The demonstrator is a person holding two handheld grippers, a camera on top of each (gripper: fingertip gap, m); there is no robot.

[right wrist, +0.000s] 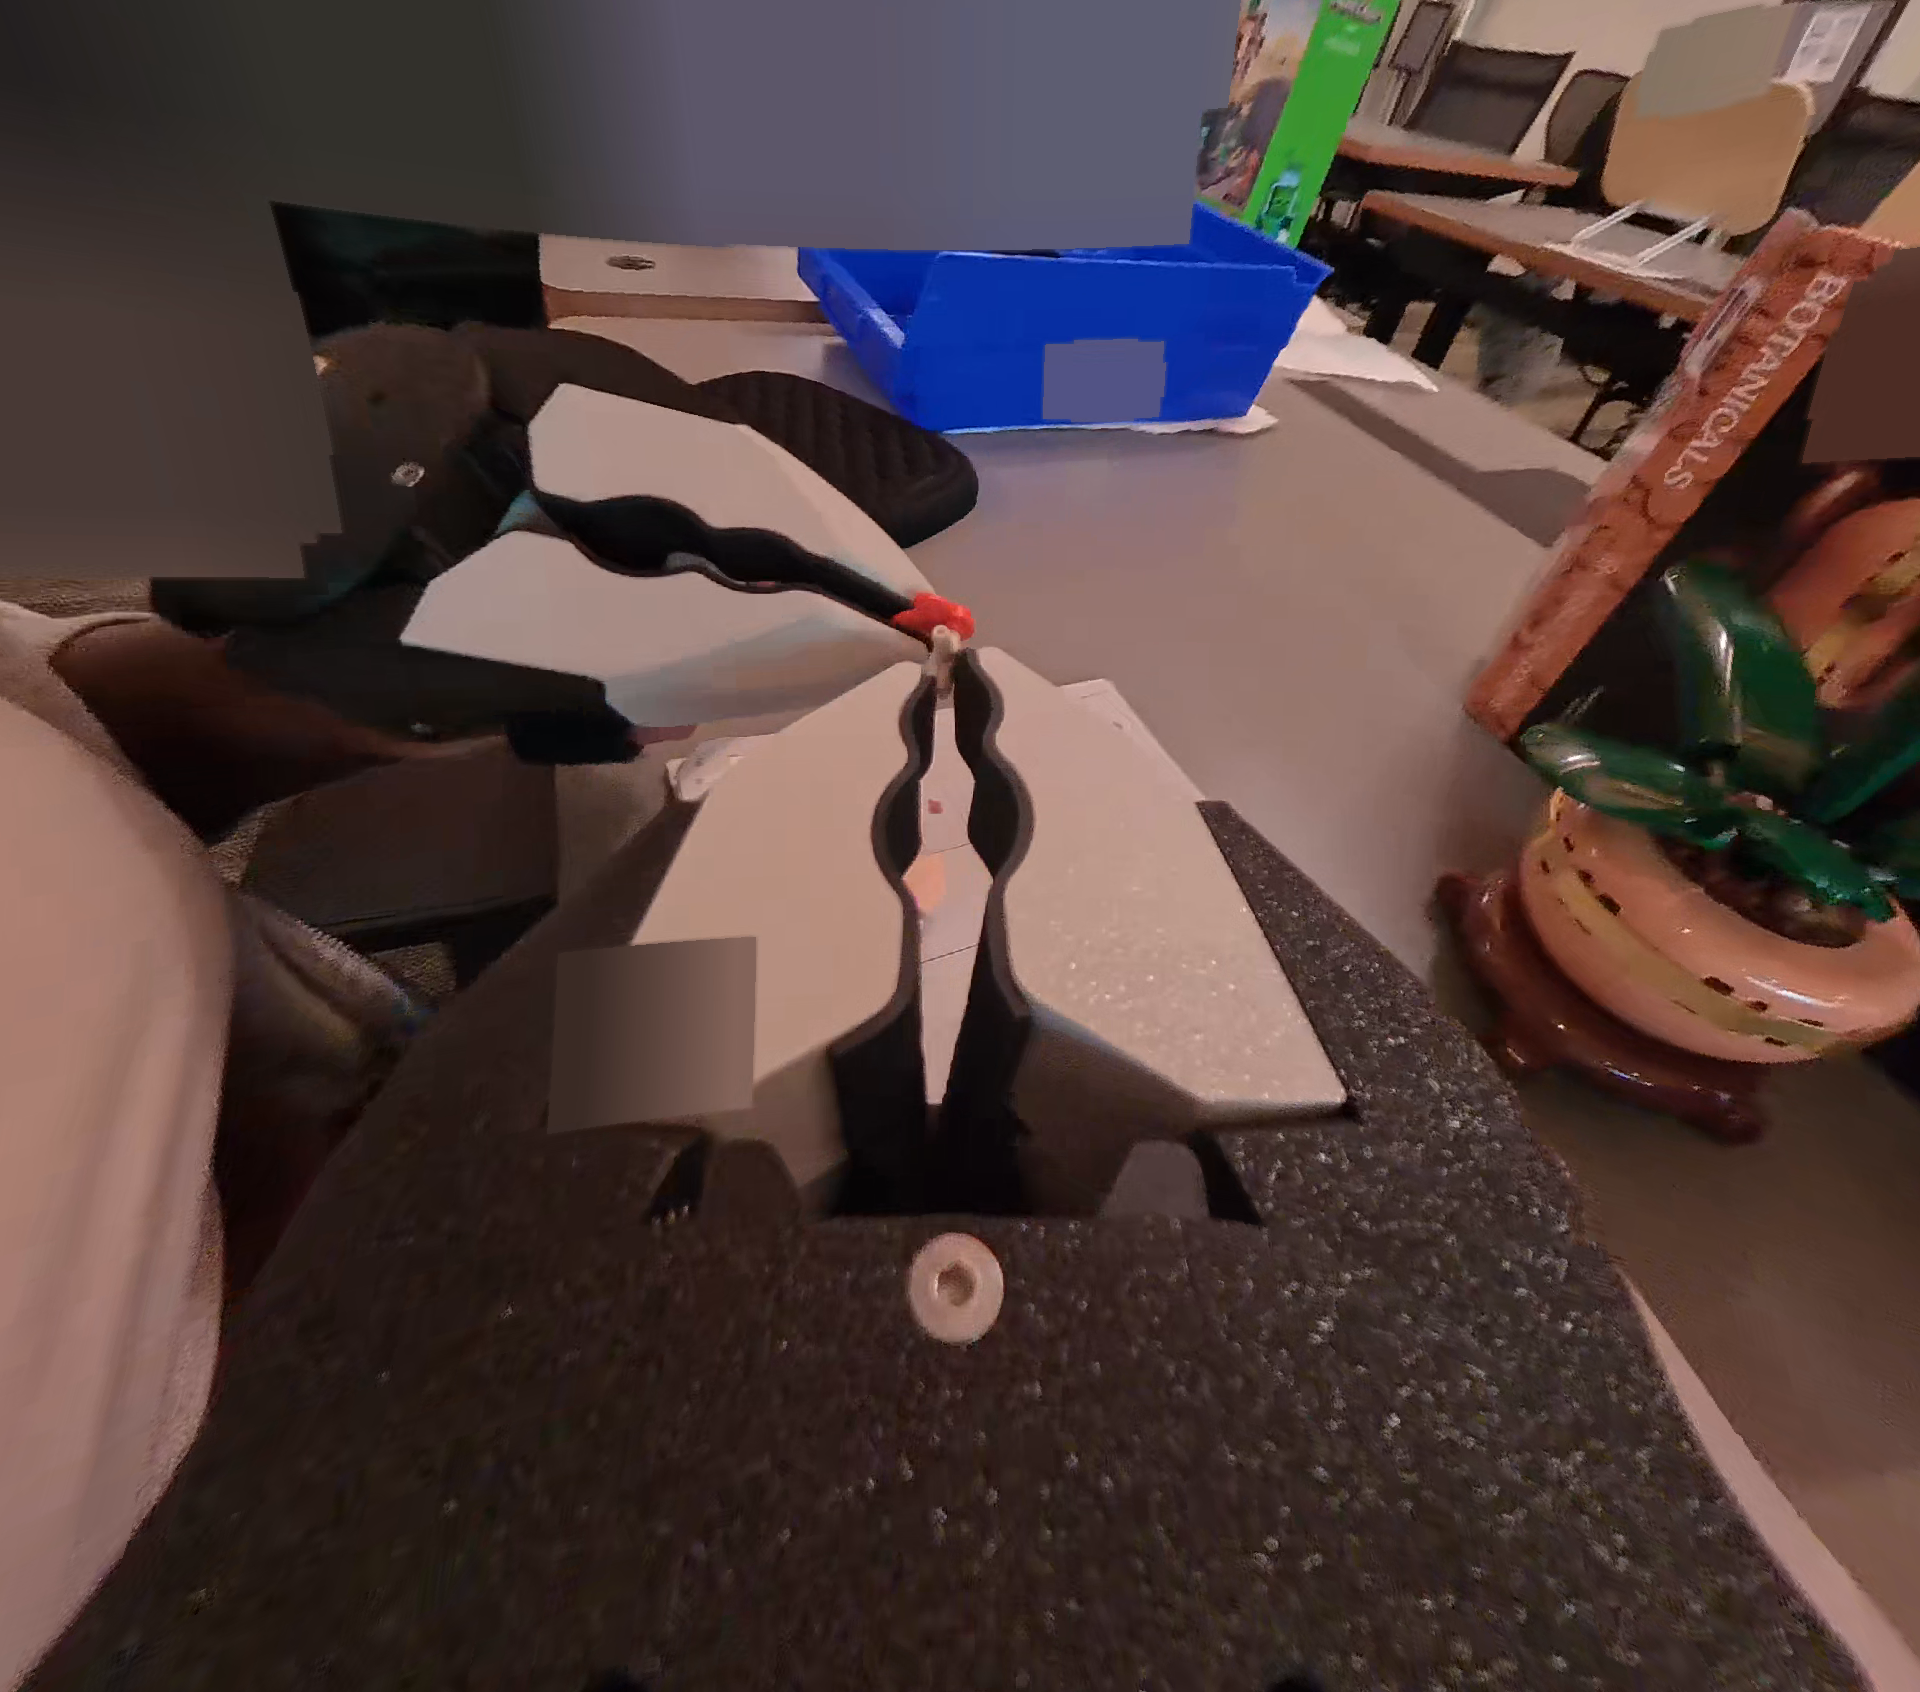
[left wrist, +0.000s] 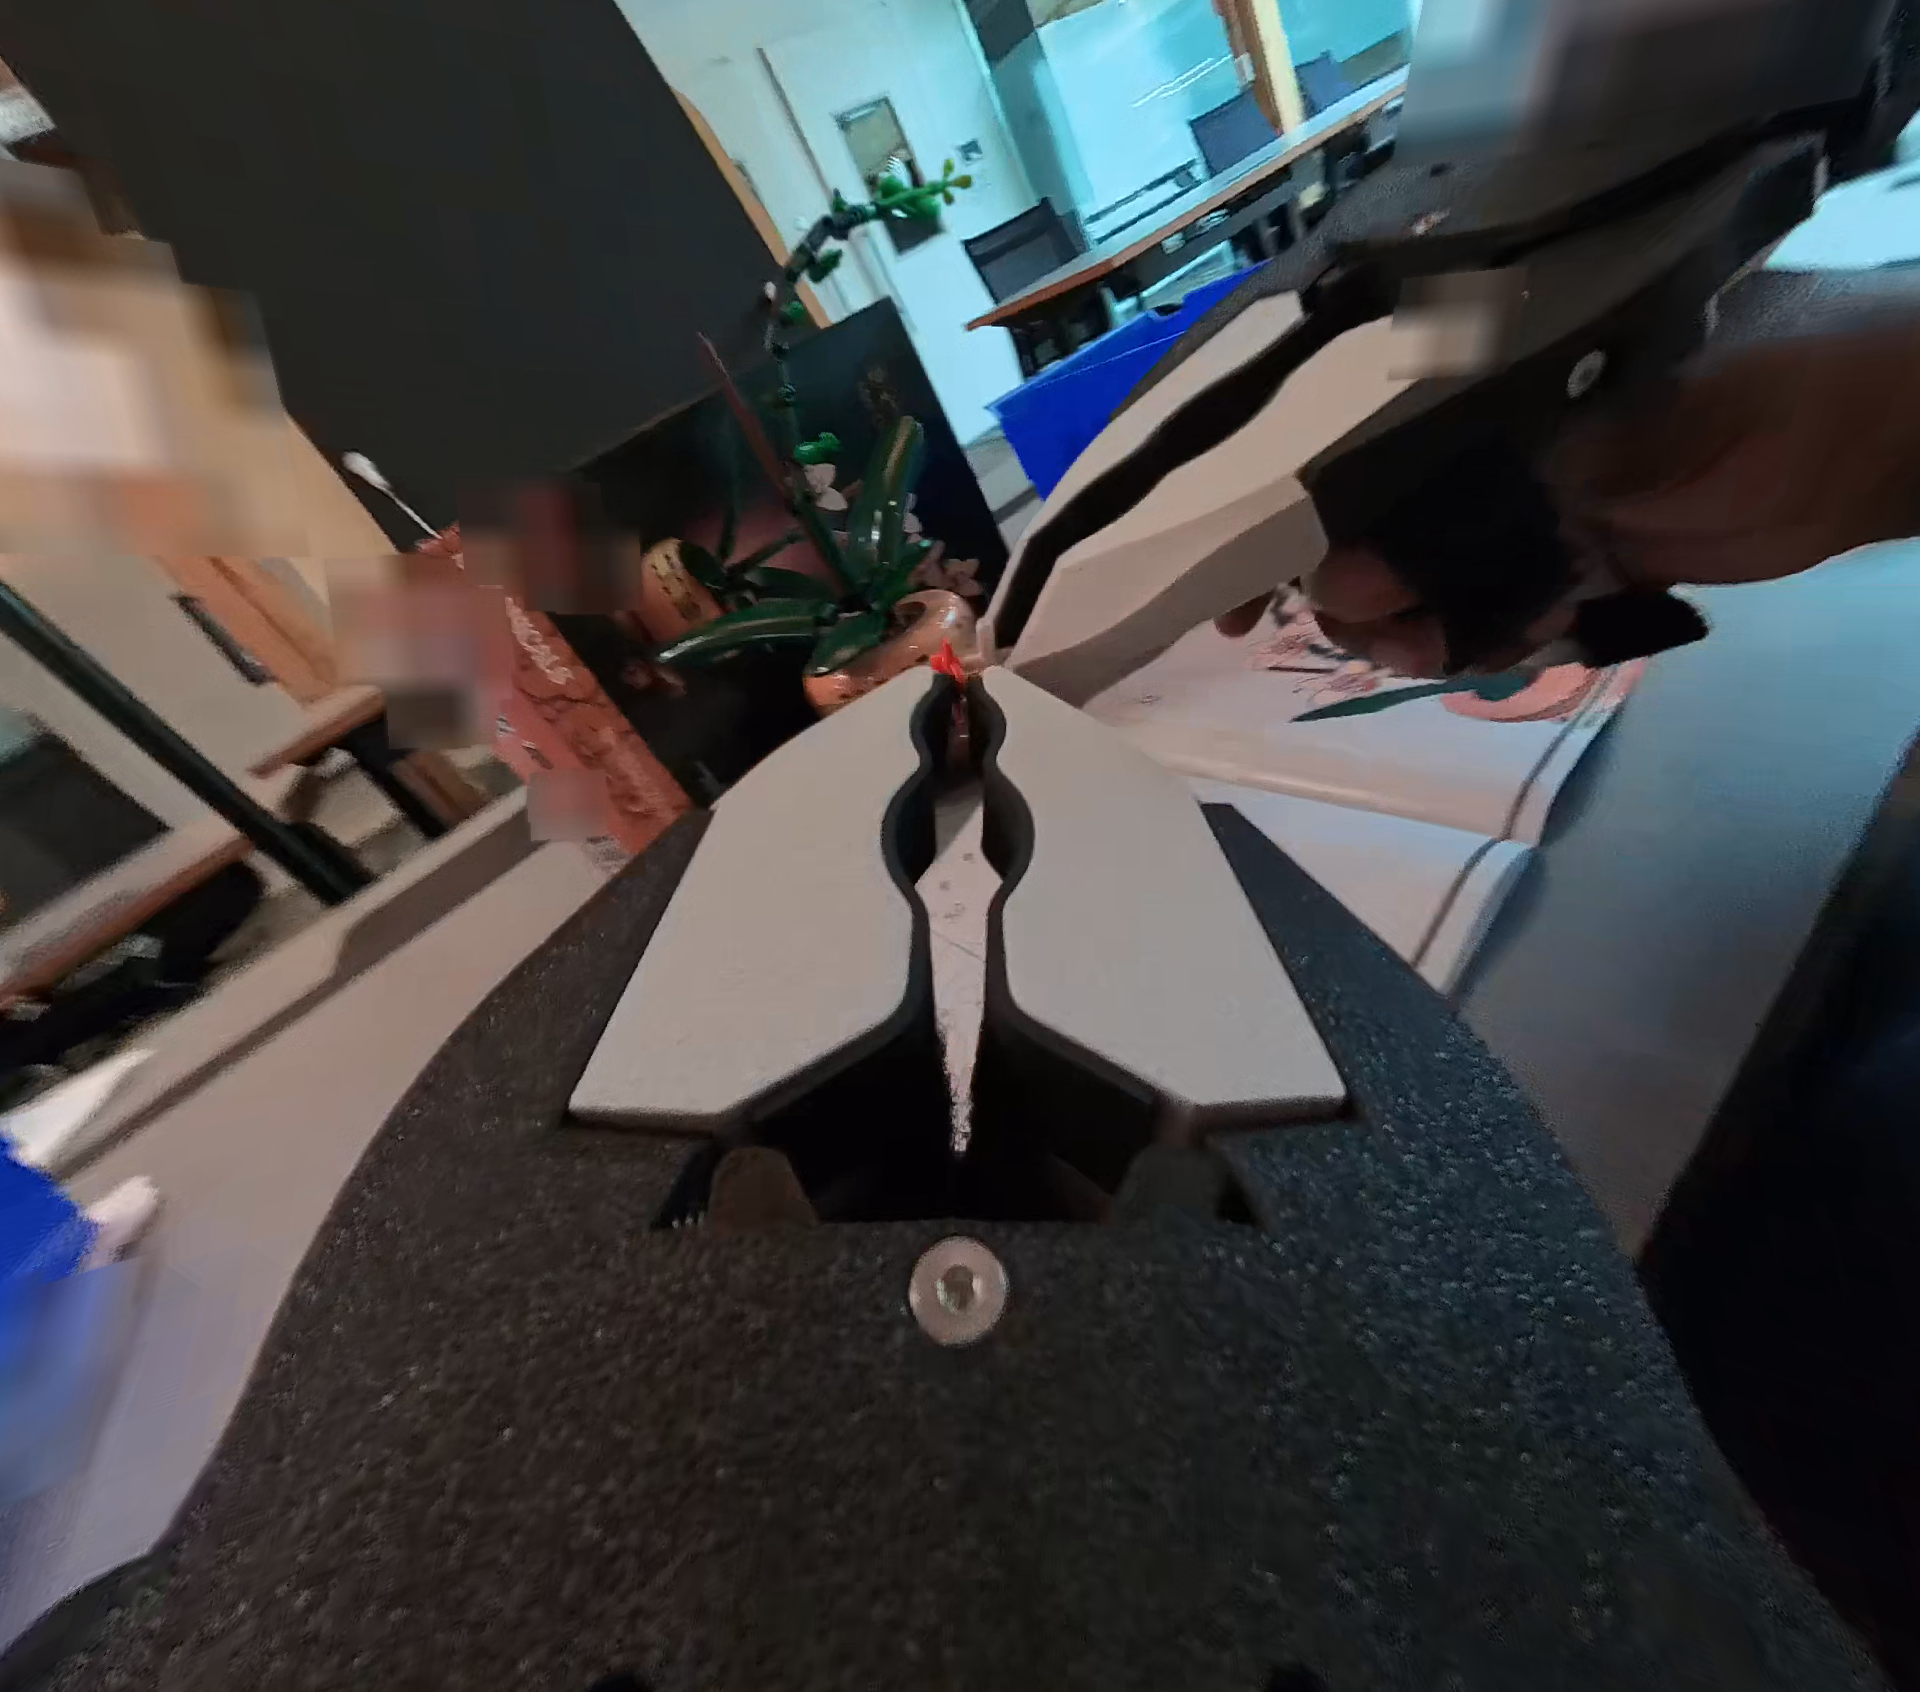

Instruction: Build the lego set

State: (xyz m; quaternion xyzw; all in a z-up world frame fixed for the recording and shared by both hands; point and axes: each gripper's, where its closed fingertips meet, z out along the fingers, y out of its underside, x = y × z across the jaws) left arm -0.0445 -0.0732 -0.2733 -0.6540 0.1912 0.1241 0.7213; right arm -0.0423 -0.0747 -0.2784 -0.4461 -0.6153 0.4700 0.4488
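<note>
Above the grey table, in mid-air in front of the person, the two tools are meeting tip to tip.

Left gripper: its jaws are pinching a tiny red piece at the very tips, nearly closed around it; in its own view the red piece is just peeking past the fingertips.

Right gripper: its jaws are narrowed onto a small white peg-like piece, which is pointing up towards the red one and touching it or almost touching it; I cannot tell which.

Step, as I judge it: the two small parts are being pressed together.

Handling: both pieces are looking very light, hard and smooth, so they are likely to twist or pop out if squeezed off-centre; gripping each by its flat sides, close to the joint, is looking safest.

Built model: the potted plant is standing on the table to the right, well apart from the tips, beside its box.

Blue bin: it is sitting farther back on the table.
</note>
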